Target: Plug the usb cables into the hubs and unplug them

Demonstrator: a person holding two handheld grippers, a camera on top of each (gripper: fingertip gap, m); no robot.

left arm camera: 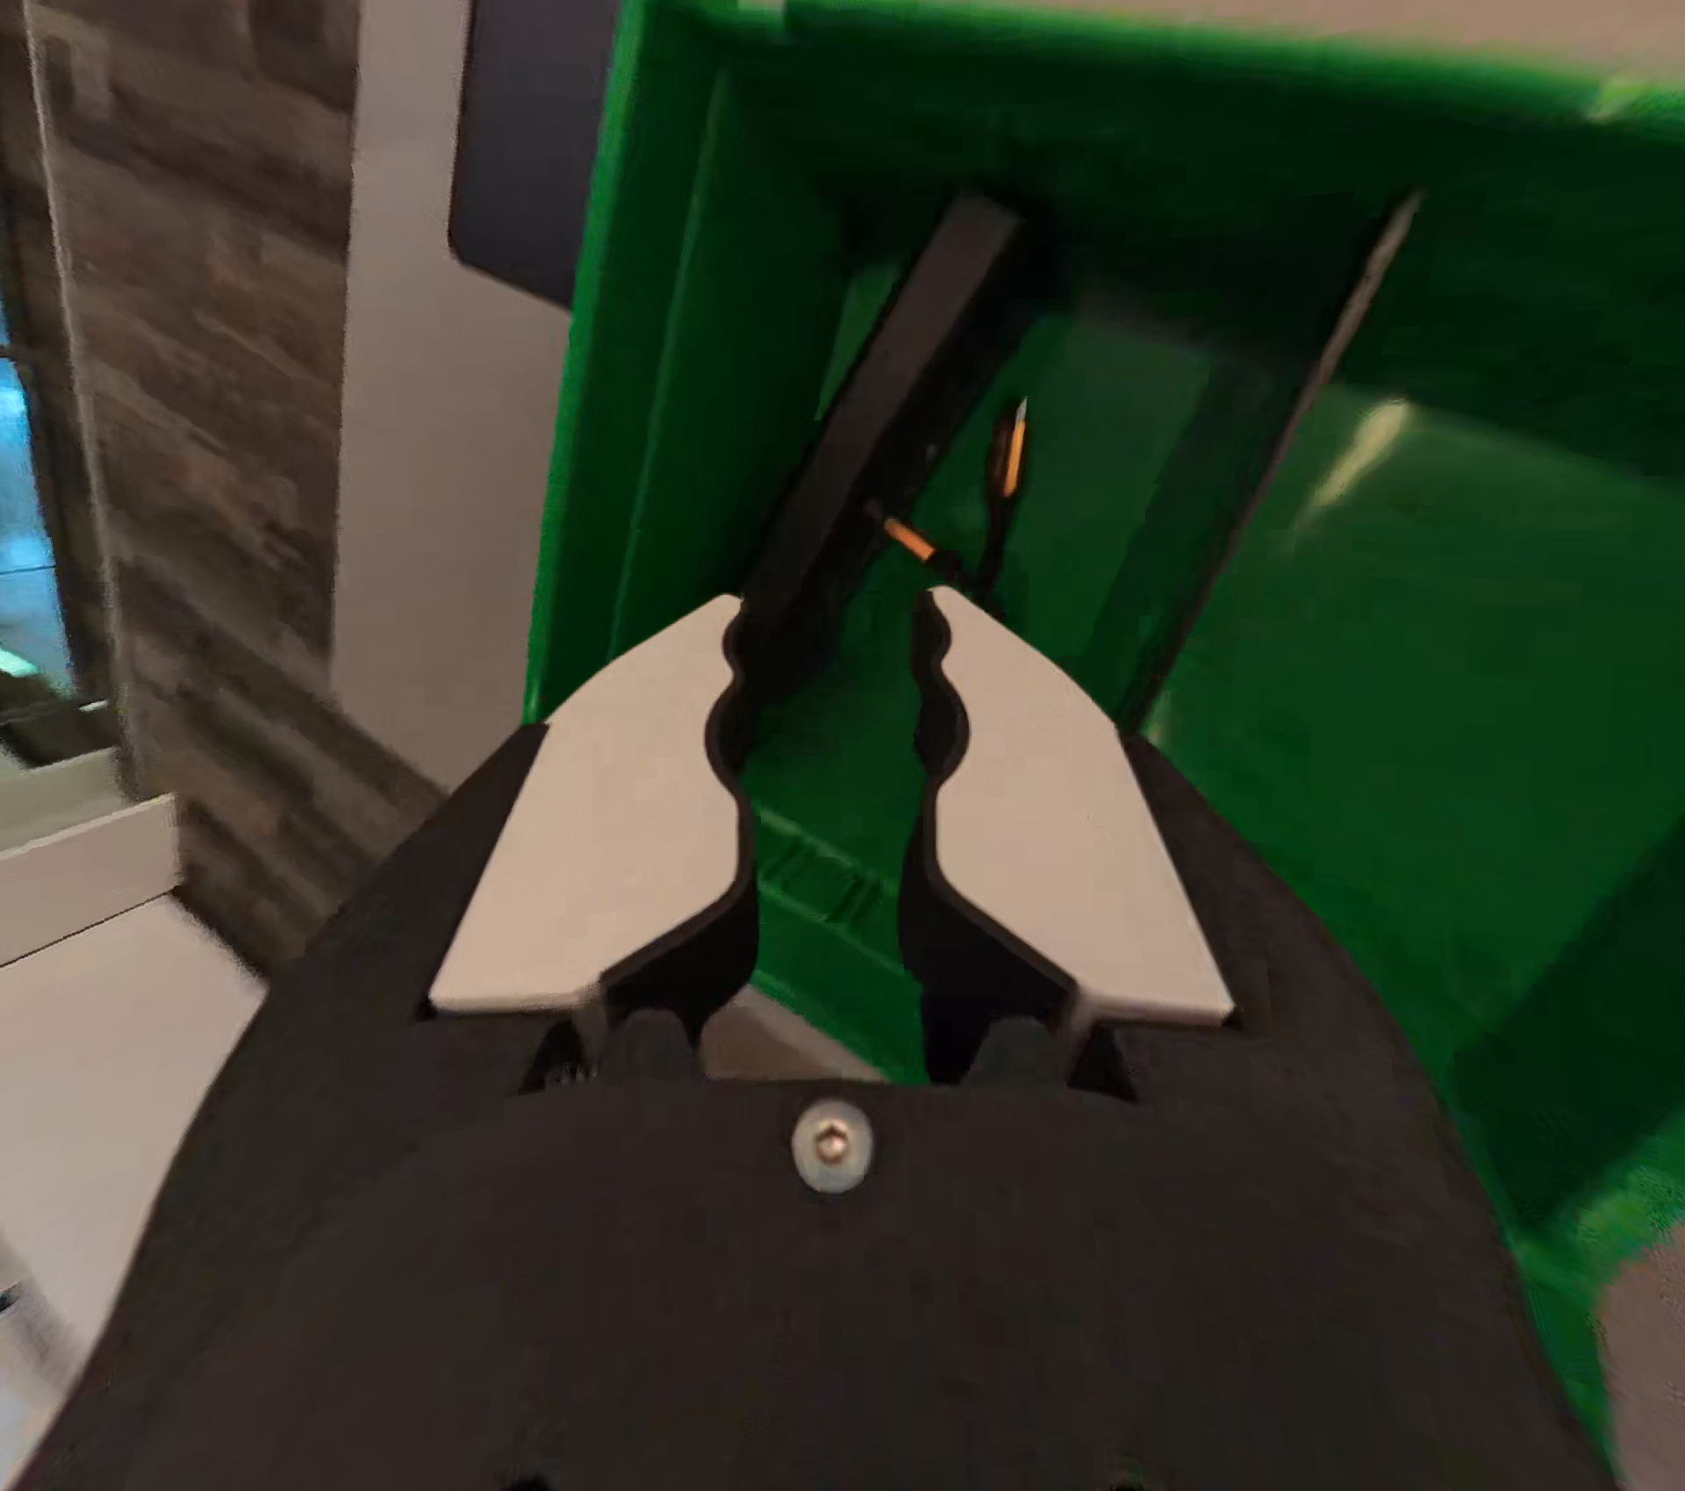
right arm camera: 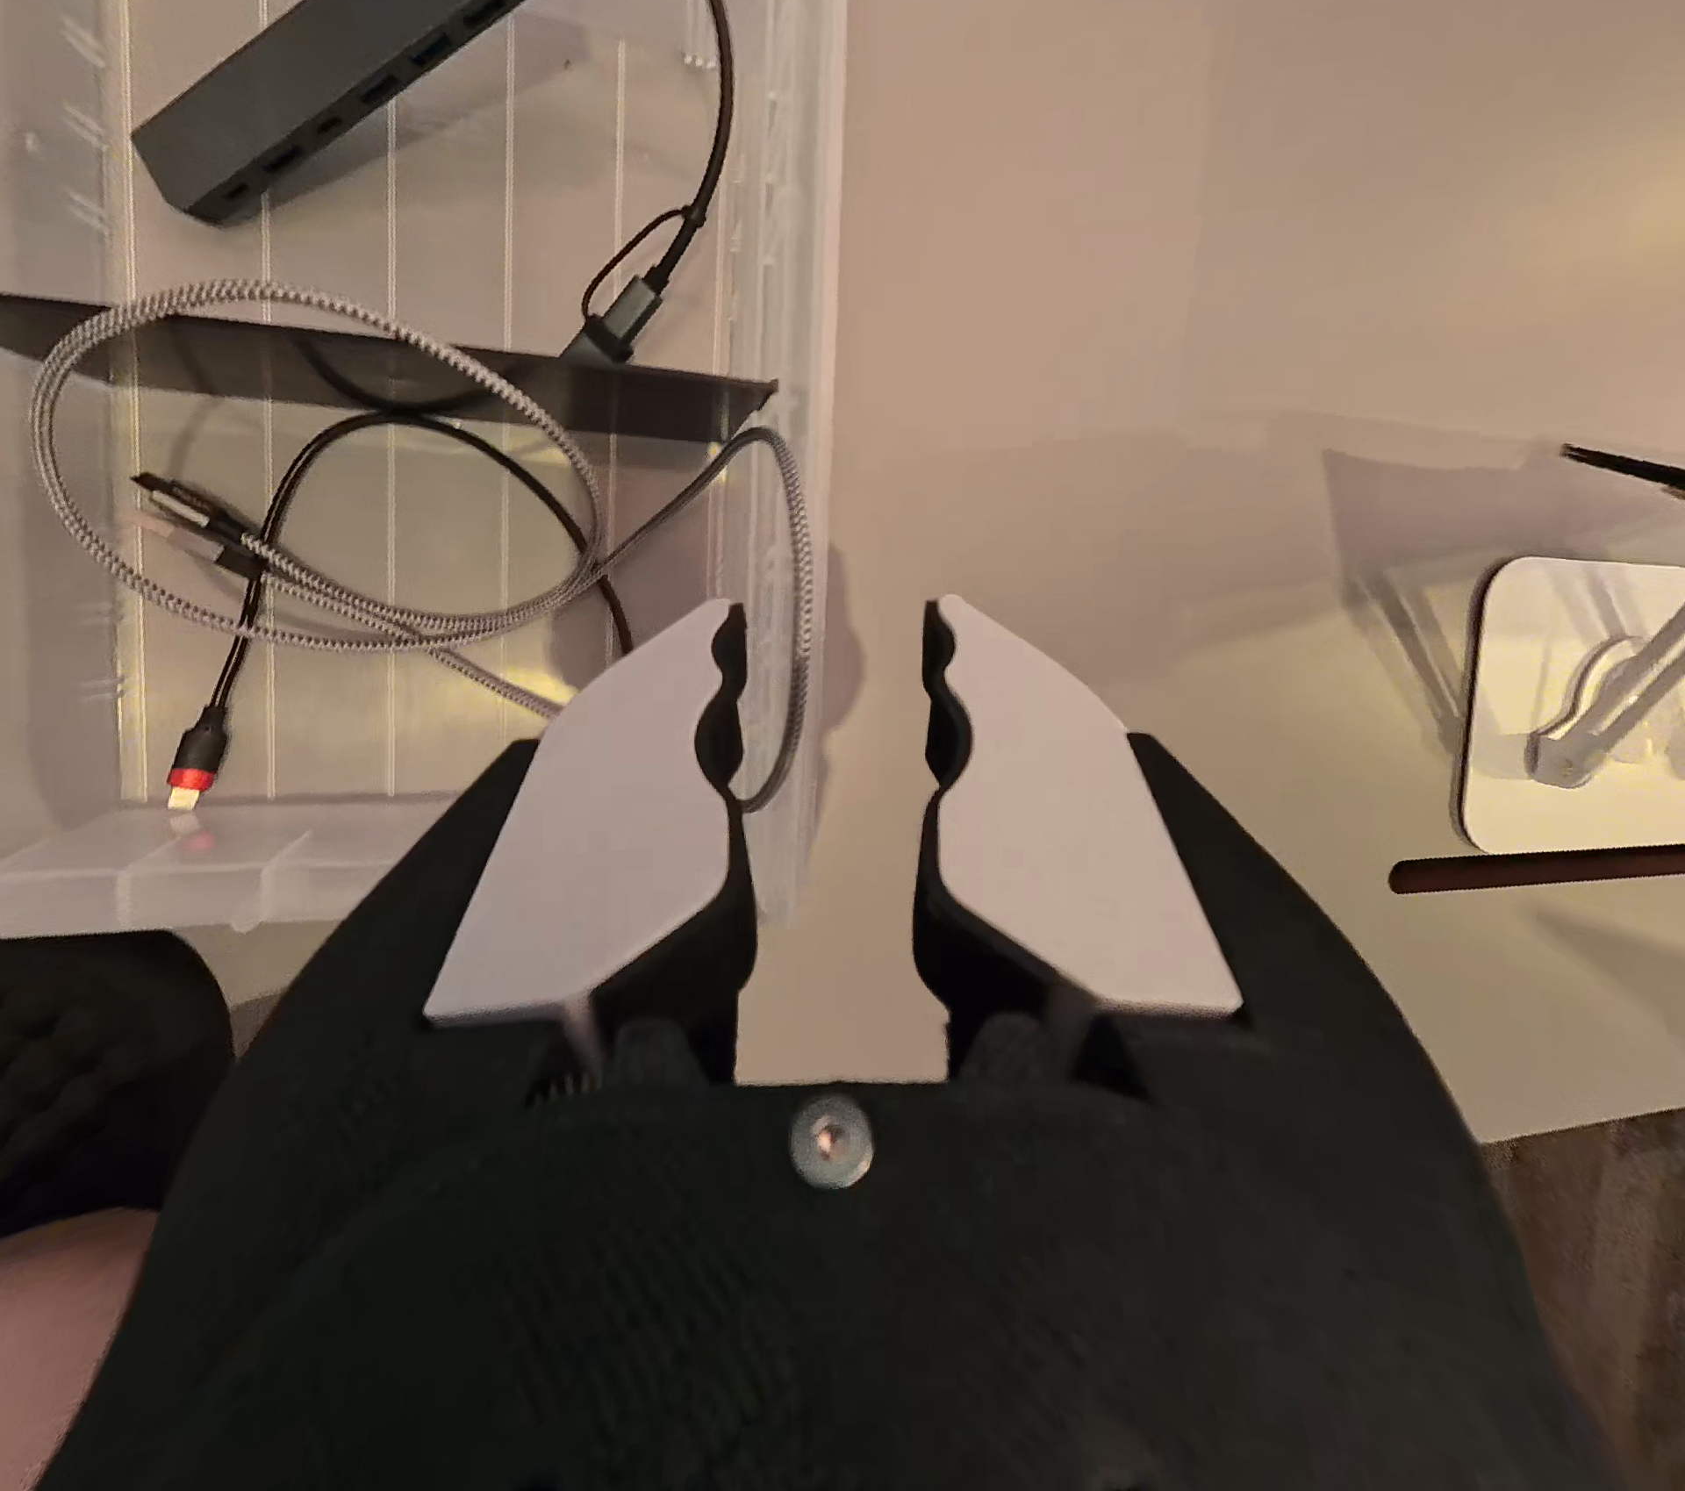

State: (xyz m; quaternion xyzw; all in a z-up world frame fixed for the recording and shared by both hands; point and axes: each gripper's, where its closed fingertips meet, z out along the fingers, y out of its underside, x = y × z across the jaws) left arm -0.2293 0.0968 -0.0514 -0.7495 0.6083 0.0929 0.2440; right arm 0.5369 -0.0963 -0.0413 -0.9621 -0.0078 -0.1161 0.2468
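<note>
The left gripper (left arm camera: 832,608) points into a green plastic bin (left arm camera: 1368,627) with smooth, glossy walls; its 2 pale, flat-faced fingers with wavy black inner edges stand apart, gripping nothing. A long, matte black bar (left arm camera: 875,408), possibly a hub though blur hides its ports, leans diagonally inside the bin, its lower end just at the left fingertip. Beside it lies a thin black cable with an orange-tipped plug (left arm camera: 907,535). Behind the bin stand a dark flat panel (left arm camera: 584,34) and a rough stone-textured wall (left arm camera: 182,262).

The right gripper (right arm camera: 834,613) hovers above a pale tabletop (right arm camera: 1185,171), its jaws likewise spread and empty. To its left sits a clear, ribbed plastic bin (right arm camera: 802,171). In the far compartment lies a slim, dark grey rectangular USB hub (right arm camera: 356,34) with a row of ports along its side and its own black lead curling to a grey connector (right arm camera: 625,307). A dark divider (right arm camera: 638,390) separates it from the near compartment, where a grey braided cable (right arm camera: 319,307) loops over a thin black cable ending in a red-and-black plug (right arm camera: 196,754). At the right stands a white, rounded-square stand base (right arm camera: 1514,763).
</note>
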